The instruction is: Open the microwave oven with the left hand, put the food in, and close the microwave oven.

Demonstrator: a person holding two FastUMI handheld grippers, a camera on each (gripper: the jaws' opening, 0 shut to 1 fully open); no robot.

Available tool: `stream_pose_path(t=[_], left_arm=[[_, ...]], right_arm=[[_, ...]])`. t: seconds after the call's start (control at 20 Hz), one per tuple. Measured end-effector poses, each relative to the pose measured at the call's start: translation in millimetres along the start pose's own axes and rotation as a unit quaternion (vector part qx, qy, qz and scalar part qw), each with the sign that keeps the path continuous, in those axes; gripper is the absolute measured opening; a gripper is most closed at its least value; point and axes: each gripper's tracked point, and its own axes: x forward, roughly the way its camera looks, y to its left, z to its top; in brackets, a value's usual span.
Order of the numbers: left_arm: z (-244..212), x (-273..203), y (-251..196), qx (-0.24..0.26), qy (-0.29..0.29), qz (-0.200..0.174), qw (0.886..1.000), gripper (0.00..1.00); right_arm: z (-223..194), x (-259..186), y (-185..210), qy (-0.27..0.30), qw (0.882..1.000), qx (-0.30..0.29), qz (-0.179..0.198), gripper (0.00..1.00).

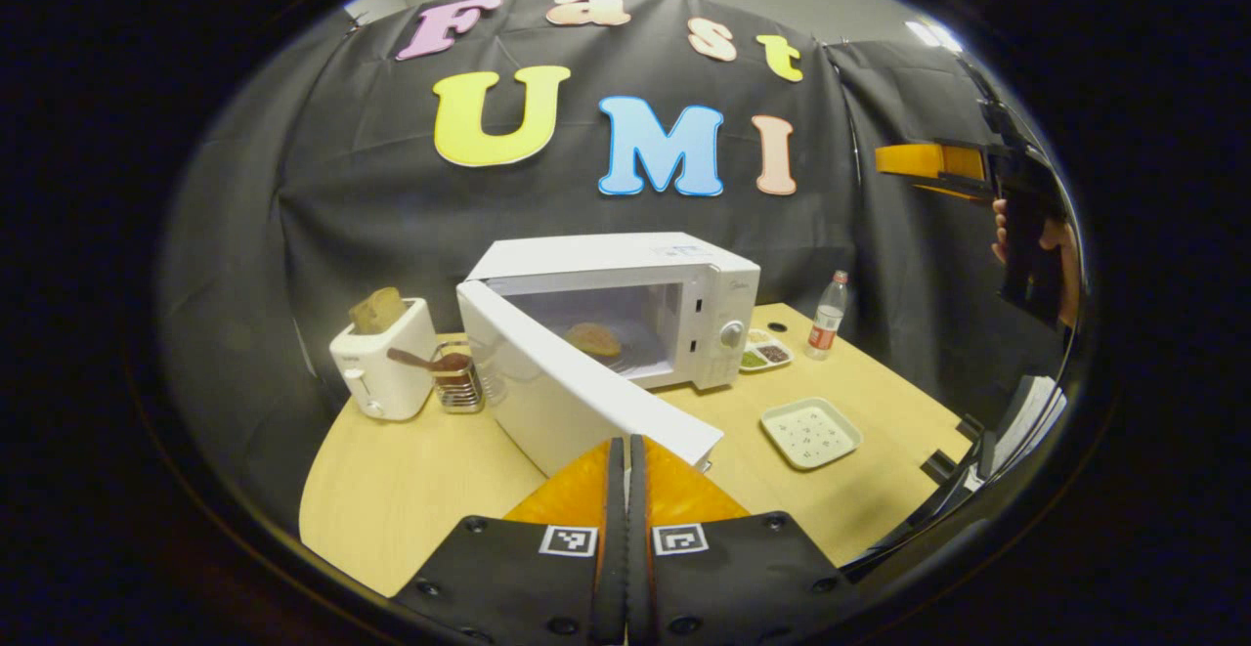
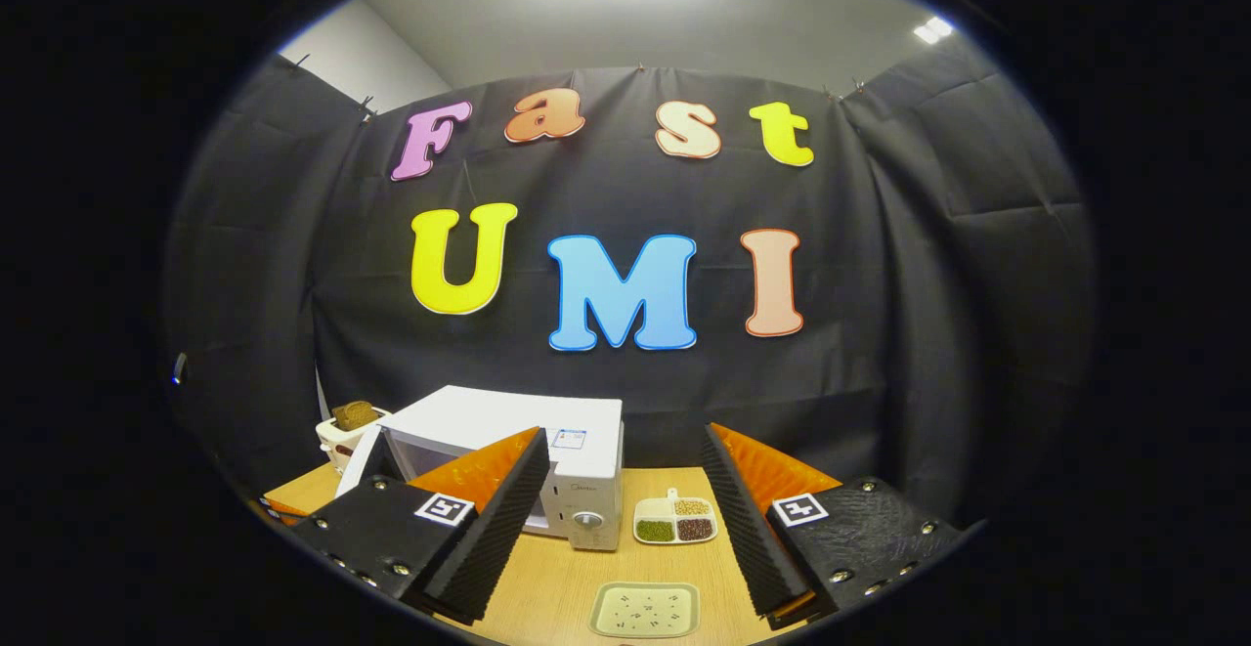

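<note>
The white microwave (image 1: 625,279) stands at the middle of the table with its door (image 1: 567,397) swung wide open toward me. A round brown piece of food (image 1: 593,338) lies inside the cavity. My left gripper (image 1: 625,443) is shut with nothing between its fingers, its tips right at the door's outer edge; contact cannot be told. My right gripper (image 2: 625,519) is open and empty, held high over the table's front, facing the microwave (image 2: 508,431). In the left gripper view the right gripper (image 1: 938,172) hangs at the upper right in a hand (image 1: 1060,255).
A white toaster (image 1: 383,358) with a bread slice and a small rack with a spoon (image 1: 454,377) stand left of the microwave. Right of it are a sectioned dish of beans (image 1: 765,353), a bottle (image 1: 827,319) and an empty square plate (image 1: 811,431).
</note>
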Motion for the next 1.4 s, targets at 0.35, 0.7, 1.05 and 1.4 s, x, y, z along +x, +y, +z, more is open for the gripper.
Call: stream_pose_path(t=[0.35, 0.7, 1.05, 1.4], left_arm=[[19.3, 40.5, -32.8, 0.02, -0.004, -0.033, 0.999, 0.07], [42.1, 88.8, -50.5, 0.025, -0.015, -0.041, 0.999, 0.07], [60.5, 145.6, -66.1, 0.023, -0.014, -0.034, 0.999, 0.07], [67.2, 192.0, -76.9, 0.029, -0.004, -0.038, 0.999, 0.07]], right_arm=[[6.2, 11.6, -19.9, -0.004, 1.0, 0.0, -0.012, 0.95], [3.9, 24.2, -45.6, 0.007, 1.0, 0.008, -0.028, 0.95], [-1.9, 35.5, -61.4, 0.006, 1.0, 0.003, -0.031, 0.95], [-12.1, 43.6, -80.0, 0.019, 0.999, 0.006, -0.038, 0.95]])
